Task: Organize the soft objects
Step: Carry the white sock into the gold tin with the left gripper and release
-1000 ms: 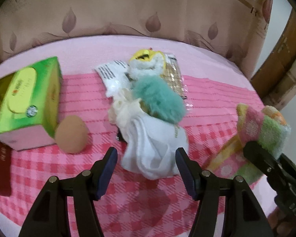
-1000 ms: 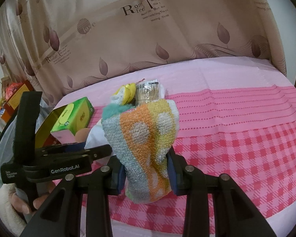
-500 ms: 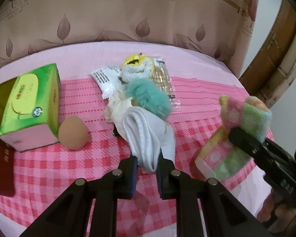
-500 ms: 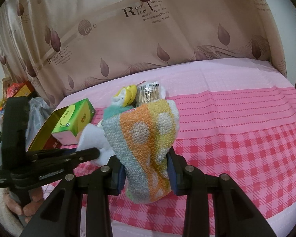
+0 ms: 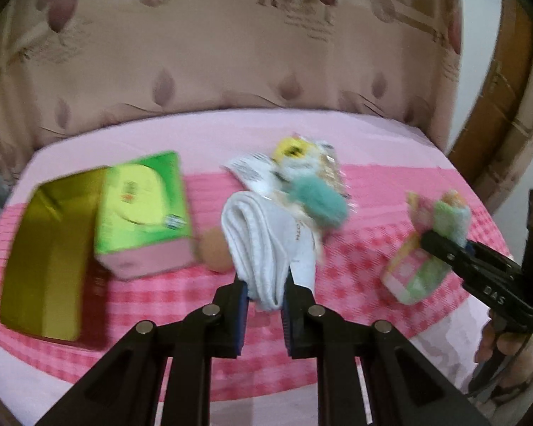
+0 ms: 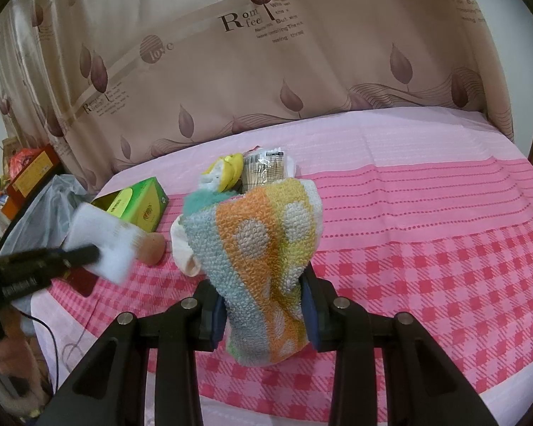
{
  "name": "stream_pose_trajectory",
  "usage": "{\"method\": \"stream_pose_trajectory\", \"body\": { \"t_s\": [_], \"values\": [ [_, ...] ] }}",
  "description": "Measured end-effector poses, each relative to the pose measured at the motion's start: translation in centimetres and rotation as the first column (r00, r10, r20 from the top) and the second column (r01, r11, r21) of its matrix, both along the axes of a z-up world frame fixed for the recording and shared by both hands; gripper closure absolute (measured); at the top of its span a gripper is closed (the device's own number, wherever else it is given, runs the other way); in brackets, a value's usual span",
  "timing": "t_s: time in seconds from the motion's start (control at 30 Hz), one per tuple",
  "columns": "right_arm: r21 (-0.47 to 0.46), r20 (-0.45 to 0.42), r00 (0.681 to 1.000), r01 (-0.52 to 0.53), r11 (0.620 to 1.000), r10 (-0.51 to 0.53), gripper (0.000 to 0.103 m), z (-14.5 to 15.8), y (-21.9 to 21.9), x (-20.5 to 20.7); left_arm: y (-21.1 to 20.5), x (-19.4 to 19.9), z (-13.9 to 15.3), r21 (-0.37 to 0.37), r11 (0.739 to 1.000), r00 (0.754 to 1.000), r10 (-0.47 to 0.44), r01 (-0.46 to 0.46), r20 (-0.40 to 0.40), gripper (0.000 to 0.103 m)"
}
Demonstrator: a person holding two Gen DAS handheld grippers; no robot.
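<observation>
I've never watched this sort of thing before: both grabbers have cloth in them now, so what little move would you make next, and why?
Probably carry the white sock clear of the pile. The left gripper is shut on its lower end, while its top sits beside the teal fluffy item and the wrappers. The right gripper is shut on the striped towel, so it can wait.

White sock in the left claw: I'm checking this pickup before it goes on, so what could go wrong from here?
The left claw pinches only the low end of the white sock, so it might slip out. Its loose folds overlap the teal puff and wrappers and may drag them along. The swinging sock could also nudge the egg-shaped sponge.
</observation>
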State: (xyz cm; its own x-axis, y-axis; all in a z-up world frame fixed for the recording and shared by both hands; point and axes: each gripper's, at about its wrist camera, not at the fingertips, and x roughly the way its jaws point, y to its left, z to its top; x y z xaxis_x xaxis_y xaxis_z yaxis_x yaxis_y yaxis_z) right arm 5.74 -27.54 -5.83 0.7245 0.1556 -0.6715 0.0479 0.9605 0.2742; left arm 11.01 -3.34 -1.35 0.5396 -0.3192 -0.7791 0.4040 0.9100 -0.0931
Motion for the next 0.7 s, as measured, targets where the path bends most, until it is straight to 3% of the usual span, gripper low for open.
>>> {"method": "stream_pose_trajectory", "body": {
  "t_s": [0.27, 0.5, 0.7],
  "values": [
    [-0.011, 0.002, 1.0, 0.004, 1.0, -0.004, 0.071, 0.0, 0.0, 0.0, 7.3, 3.0, 1.7, 0.066, 0.98, 0.981, 0.183, -0.187, 0.069, 0.087],
    [-0.031, 0.002, 1.0, 0.001, 1.0, -0.001, 0.071, -0.4, 0.1, 0.1, 14.5, 6.3, 0.6, 0.126, 0.922, 0.931, 0.358, -0.365, 0.074, 0.087],
    [-0.046, 0.018, 1.0, -0.008, 0.999, 0.009, 0.071, -0.3, 0.5, 0.0, 18.5, 8.3, -1.6, 0.162, 0.888, 0.902, 0.431, -0.43, 0.034, 0.087]
  ]
}}
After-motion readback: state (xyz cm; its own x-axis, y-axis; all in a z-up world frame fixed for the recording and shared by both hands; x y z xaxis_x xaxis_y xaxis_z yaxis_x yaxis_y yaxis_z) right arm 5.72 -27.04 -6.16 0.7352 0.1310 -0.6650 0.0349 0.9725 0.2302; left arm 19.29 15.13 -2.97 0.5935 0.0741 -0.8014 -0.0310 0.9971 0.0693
